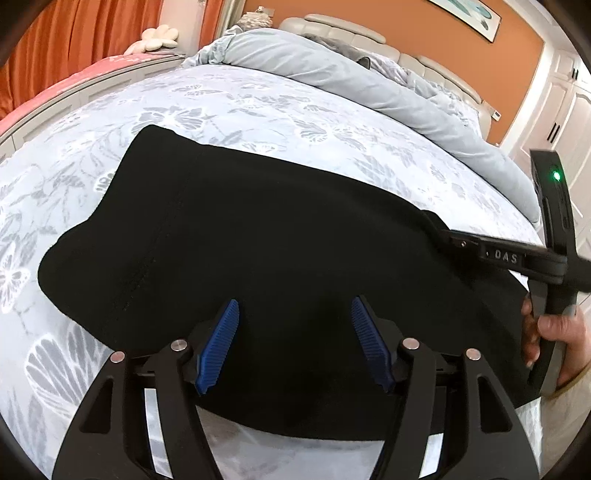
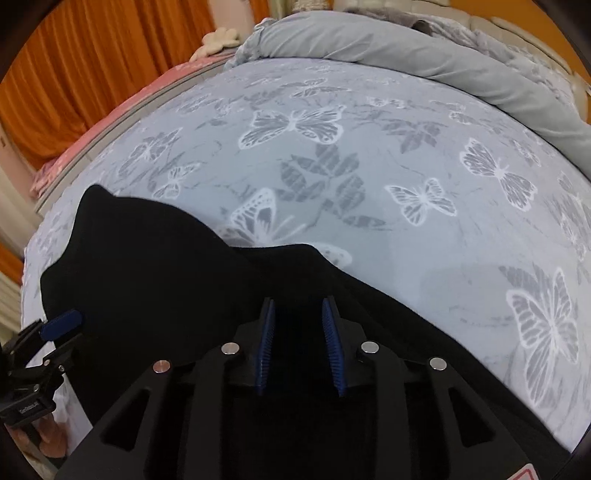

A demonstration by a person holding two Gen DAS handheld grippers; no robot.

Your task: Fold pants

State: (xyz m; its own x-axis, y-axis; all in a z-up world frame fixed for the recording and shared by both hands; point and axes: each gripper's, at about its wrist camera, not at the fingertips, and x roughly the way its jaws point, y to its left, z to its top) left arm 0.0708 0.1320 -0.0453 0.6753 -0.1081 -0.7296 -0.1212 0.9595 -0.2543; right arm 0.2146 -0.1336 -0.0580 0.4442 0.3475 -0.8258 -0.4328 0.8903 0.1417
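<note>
Black pants (image 1: 277, 240) lie folded in a thick pile on the butterfly-print bed sheet (image 1: 258, 103). My left gripper (image 1: 295, 306) hovers over the pants' near edge with its blue pads (image 1: 221, 343) wide apart and nothing between them. My right gripper (image 2: 298, 306) is low over the pants (image 2: 166, 288), its blue pads (image 2: 267, 339) a narrow gap apart with dark cloth lying between and under them. From the left wrist view the right gripper (image 1: 439, 230) reaches onto the pants' right edge. The left gripper (image 2: 61, 321) shows at the left edge of the right wrist view.
A rolled pale blue duvet (image 1: 351, 74) lies across the far side of the bed, with a cream headboard (image 1: 351, 29) behind. Orange curtains (image 2: 92, 66) hang at the left. White wardrobe doors (image 1: 565, 110) stand at the right. The sheet (image 2: 369, 166) stretches beyond the pants.
</note>
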